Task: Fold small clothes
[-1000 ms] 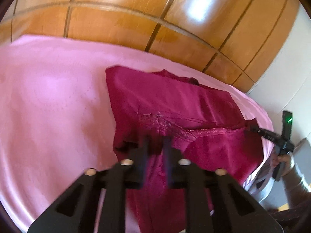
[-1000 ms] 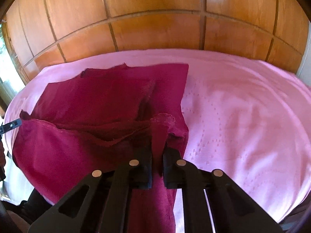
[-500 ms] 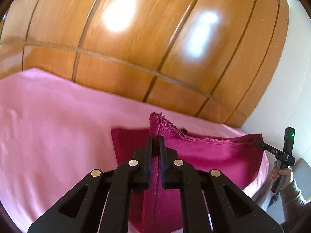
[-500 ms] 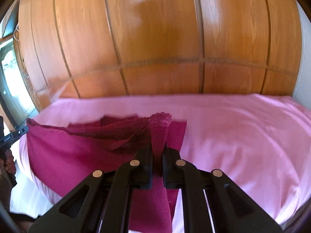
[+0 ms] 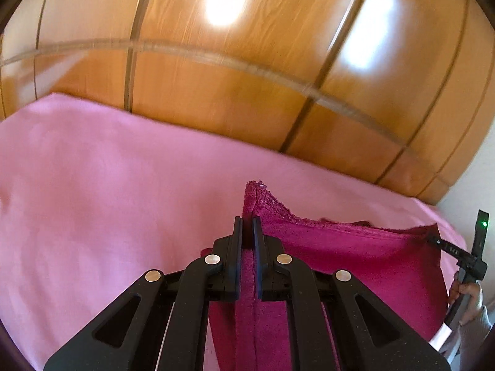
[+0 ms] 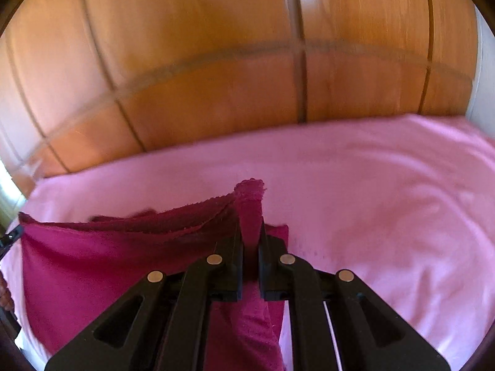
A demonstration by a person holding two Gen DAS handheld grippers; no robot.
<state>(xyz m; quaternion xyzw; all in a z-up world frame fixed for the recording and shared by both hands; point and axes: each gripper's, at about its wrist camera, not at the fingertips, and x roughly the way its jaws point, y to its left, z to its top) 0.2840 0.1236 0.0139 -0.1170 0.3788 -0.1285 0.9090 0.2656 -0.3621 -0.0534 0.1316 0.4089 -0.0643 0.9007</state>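
Garment [image 5: 355, 262], magenta with lace-trimmed corner, hangs pinched between left tool [image 5: 247, 225] and right tool [image 6: 250, 232].

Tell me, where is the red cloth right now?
The red cloth hangs stretched above the pink sheet, in front of the wooden wall. The left hand-held gripper pinches one top corner and the right hand-held gripper pinches the other.

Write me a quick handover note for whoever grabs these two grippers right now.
Left gripper: shut on one corner of the garment.
Right gripper: shut on the other corner.
The garment's top edge is stretched between them, lifted; the rest hangs down onto the pink sheet.
Done: both corners gripped and raised.
Left: probably carry the held edge across, lay it down to make the fold, then release and finish folding.
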